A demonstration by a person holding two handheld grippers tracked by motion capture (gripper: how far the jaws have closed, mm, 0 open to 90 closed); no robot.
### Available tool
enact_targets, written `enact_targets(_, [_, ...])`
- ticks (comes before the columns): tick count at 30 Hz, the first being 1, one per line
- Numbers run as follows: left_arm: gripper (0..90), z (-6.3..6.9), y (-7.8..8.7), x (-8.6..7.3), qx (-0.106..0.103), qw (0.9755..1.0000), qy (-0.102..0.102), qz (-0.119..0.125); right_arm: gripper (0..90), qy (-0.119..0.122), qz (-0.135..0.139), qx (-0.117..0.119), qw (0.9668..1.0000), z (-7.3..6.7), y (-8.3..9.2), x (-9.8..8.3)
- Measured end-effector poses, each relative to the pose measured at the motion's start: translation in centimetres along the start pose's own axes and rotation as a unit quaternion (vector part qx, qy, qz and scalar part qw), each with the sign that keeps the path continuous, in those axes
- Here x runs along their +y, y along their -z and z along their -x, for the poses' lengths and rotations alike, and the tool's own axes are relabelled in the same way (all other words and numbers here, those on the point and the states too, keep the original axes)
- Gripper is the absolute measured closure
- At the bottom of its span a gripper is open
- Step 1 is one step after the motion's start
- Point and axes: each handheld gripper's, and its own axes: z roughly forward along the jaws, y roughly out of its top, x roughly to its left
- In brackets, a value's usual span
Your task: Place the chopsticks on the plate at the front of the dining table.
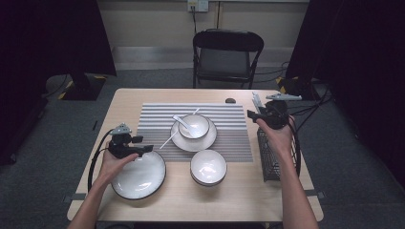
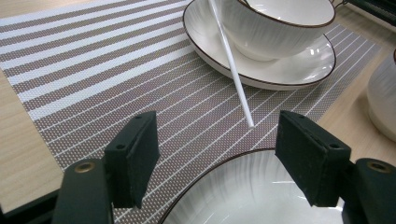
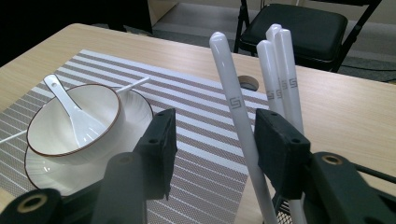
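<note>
Closing right gripper [image 3: 212, 140], jaws half-open around one white chopstick [image 3: 233, 112], unclamped; risk: neighbouring chopsticks [image 3: 280, 70] just beyond snag, tipping mesh holder [image 1: 270, 157].

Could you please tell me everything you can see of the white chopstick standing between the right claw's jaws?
The white chopstick is a smooth, glossy rod, plastic or ceramic by its look, with a rounded top and a small grey square emblem partway down. It stands nearly upright, leaning slightly, rising from the black mesh holder at the table's right edge. It sits between the jaws of the right claw, close against the right-hand pad; no firm clamp is evident. Three like chopsticks stand just behind it.
</note>
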Motion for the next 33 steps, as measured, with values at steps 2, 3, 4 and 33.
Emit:
enact_targets(2, [30.0,0.1,0.0,0.0,0.001,1.0,-0.001,0.0,50.5,0.002,-0.001,-0.002,1.0,-0.1,0.1,-0.1])
enact_targets(3, [30.0,0.1,0.0,0.0,0.0,1.0,0.0,0.0,50.5,0.001,0.0,0.0,1.0,-0.1,0.1,-0.1])
enact_targets(4, [30.0,0.1,0.0,0.0,0.0,1.0,0.0,0.0,50.9,0.003,0.0,0.0,1.0,-0.1,0.2,-0.2])
enact_targets(33, [29.5,0.0,0.1,0.1,0.011,0.9999,-0.002,0.002,55.1,0.025,0.004,0.0,0.9997,-1.4,1.7,-1.3])
